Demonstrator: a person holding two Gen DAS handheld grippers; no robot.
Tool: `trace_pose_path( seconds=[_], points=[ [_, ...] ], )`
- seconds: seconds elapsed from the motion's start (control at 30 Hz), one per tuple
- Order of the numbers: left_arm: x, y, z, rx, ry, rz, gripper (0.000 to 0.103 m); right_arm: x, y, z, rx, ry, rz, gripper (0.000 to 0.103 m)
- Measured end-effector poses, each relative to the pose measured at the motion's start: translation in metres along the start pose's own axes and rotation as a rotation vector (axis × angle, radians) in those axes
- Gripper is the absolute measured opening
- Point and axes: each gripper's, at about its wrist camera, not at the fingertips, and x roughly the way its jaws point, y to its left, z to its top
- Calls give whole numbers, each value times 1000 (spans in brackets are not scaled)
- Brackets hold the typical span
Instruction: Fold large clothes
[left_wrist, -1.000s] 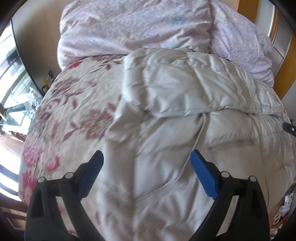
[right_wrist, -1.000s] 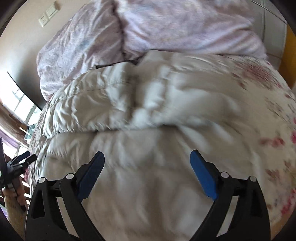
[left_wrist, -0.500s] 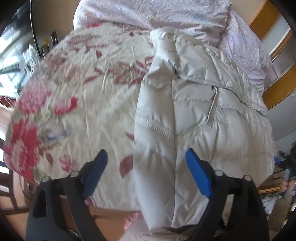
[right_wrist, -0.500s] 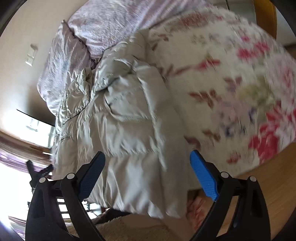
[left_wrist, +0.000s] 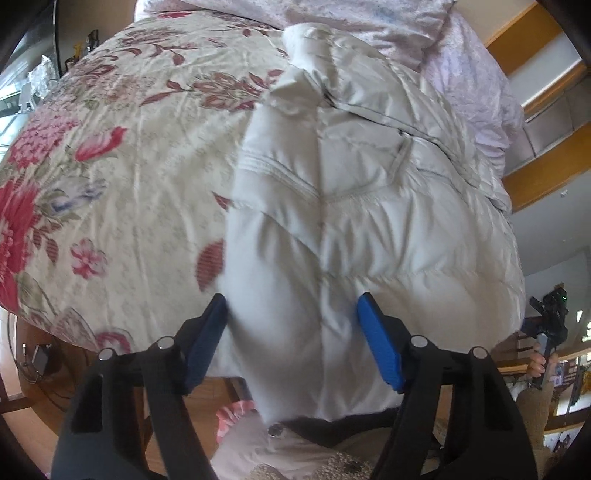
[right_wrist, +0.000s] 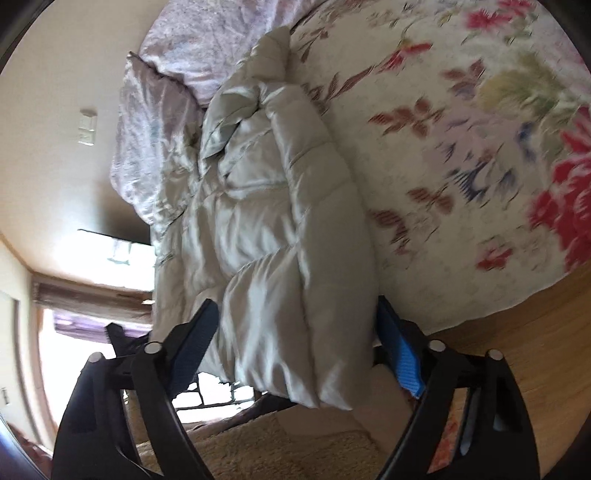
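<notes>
Puffy white quilted jacket (left_wrist: 351, 206) lying on a floral bedspread (left_wrist: 122, 155), its hem hanging off the bed's near edge.

Left gripper (left_wrist: 291, 343) and right gripper (right_wrist: 299, 347) each straddle a glossy padded hem corner, blue-padded jaws closing, not yet visibly pressing the fabric.
</notes>
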Motion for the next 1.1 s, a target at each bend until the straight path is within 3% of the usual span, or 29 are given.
trace_pose_path(
  seconds=[0.1,0.17,0.43,0.53,0.63,0.77,1.1],
  points=[
    [-1,-5,-7,8,-7,-11,66,4,-3,-6,7,12,71,79],
    [-1,-4,-11,-11,-3,-45,59,8,-4,-8,21,14,118,76],
    [-3,0,-21,-44,-8,-82,54,19,-13,-16,59,7,214,55],
    [-4,-1,-23,-42,-6,-74,48,20,-12,-16,58,5,194,41],
    [-8,-3,-21,-42,-19,-56,31,17,-7,-15,40,-13,168,30],
    [-18,-11,-14,-27,-58,-33,20,11,8,-11,-7,-60,108,22],
    [-74,-44,35,38,-310,4,16,-12,67,21,-163,-267,-4,17]
  ],
)
